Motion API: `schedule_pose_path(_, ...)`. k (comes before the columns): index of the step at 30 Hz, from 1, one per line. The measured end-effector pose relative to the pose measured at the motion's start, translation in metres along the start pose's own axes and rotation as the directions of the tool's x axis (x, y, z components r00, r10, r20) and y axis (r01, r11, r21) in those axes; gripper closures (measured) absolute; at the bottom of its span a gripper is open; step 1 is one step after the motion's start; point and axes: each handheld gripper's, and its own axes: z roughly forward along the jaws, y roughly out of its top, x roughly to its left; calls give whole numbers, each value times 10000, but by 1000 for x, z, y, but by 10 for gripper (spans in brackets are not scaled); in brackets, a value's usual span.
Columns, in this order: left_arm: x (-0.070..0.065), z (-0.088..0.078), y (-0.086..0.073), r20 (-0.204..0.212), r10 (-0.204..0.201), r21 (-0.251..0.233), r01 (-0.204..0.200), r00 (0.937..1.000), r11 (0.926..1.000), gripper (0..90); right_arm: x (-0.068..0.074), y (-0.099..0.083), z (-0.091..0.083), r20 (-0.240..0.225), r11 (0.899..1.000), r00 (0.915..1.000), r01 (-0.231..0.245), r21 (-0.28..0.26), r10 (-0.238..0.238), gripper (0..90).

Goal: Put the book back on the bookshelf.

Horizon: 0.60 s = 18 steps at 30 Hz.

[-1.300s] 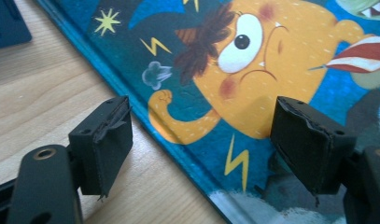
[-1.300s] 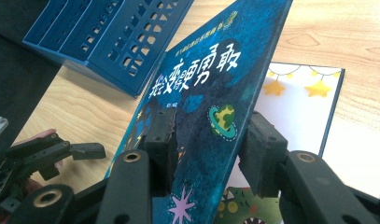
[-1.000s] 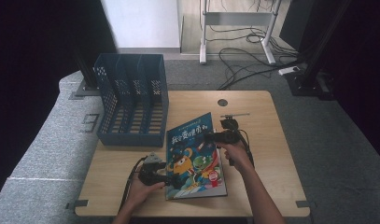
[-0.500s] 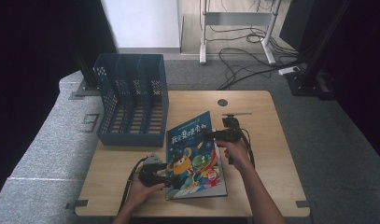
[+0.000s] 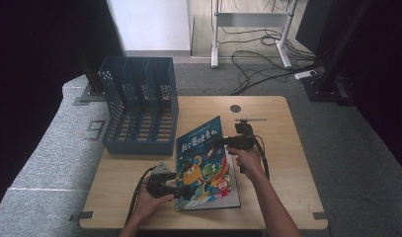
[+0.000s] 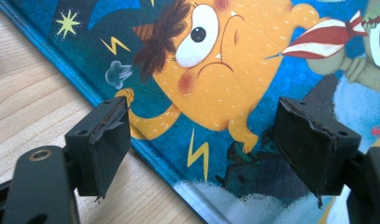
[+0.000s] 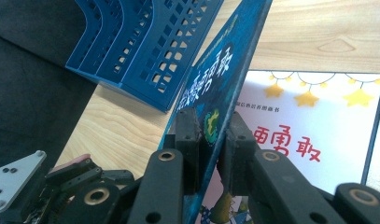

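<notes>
A picture book [image 5: 203,163] with a blue cover and an orange monster lies on the wooden table [image 5: 282,148]. My right gripper [image 5: 219,141] is shut on the cover's far edge. Its jaws have just been closing with the cover between them. In the right gripper view [image 7: 211,140] the pads pinch the blue cover [image 7: 225,65], which stands tilted up off the white title page [image 7: 313,126]. My left gripper [image 5: 178,189] hovers open at the book's near left edge. In its own view [image 6: 201,144] the wide jaws straddle the monster picture [image 6: 234,70], touching nothing.
A blue slotted file rack [image 5: 139,106] stands at the table's far left, close to the book's top corner, and shows again as the rack [image 7: 145,42] past the cover. Bare wood [image 6: 33,107] lies left of the book. Cables trail over the floor behind the table.
</notes>
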Motion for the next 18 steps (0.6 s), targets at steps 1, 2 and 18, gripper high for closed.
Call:
schedule_pose_path(1, -1, 0, 0, 0, 14, -1, -14, 10000, 10000, 192, 1, 0, 0, 43, 10000, 10000, 59, -33, -59, 784)
schedule_pose_path(2, -1, 0, 0, 19, 34, -6, -34, 10000, 10000, 192, 2, 1, -1, 99, 9999, 9999, 99, -43, -99, 785)
schedule_pose_path(18, -23, 9, 2, 464, 586, 264, -598, 9972, 9979, 187, 9, 14, -6, 759, 9971, 9970, -93, -749, 150, 814)
